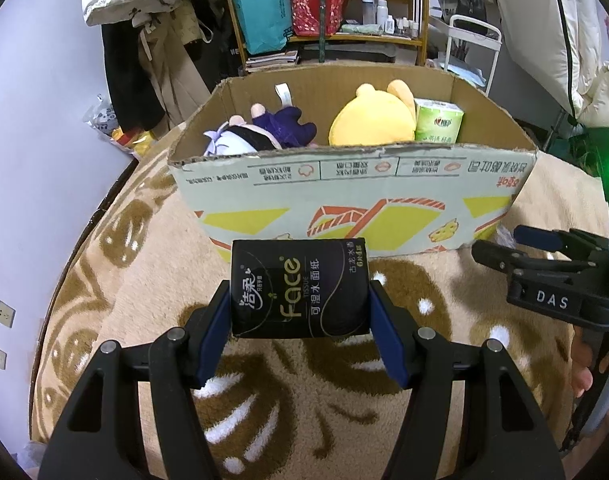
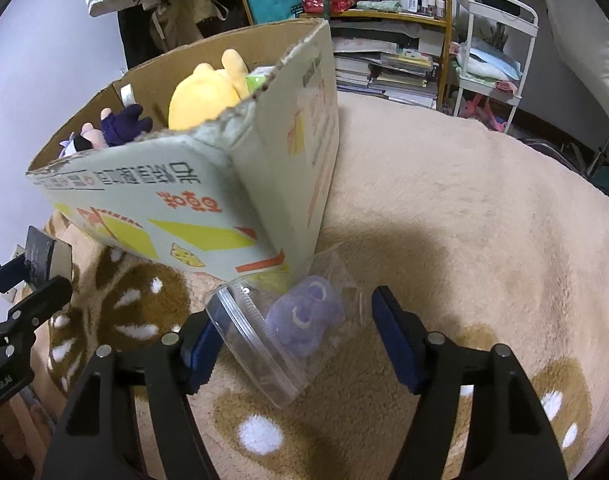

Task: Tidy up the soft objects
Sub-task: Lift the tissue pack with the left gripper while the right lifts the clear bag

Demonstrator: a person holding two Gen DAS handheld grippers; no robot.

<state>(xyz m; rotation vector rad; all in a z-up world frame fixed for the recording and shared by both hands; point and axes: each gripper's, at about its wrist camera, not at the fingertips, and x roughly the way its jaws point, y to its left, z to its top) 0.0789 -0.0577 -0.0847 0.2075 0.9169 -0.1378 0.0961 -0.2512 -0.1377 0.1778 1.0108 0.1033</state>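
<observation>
Left wrist view: my left gripper (image 1: 300, 312) is clamped on a black tissue pack (image 1: 299, 289), its two blue pads pressed against the pack's short sides. The pack is held above the beige fleece blanket (image 1: 124, 280), just in front of the near wall of the cardboard box (image 1: 344, 196).

Inside the box, from left to right: a dark-haired doll in purple clothing (image 1: 260, 132), a yellow plush toy (image 1: 374, 118), and a green tissue pack (image 1: 438, 121) standing upright against the plush toy's right side.

Right wrist view: my right gripper (image 2: 300, 344) has its fingers spread apart, holding nothing. Between them, on the blanket, lies a clear zip bag (image 2: 264, 332) containing a small purple plush (image 2: 308, 316). The bag's sealed edge touches the inner face of my left-hand finger (image 2: 202, 344); the right-hand finger stands apart from it. The bag's far end rests against the near corner of the box (image 2: 240, 184).

My right gripper (image 1: 544, 280) also appears at the right edge of the left wrist view, beside the box.
</observation>
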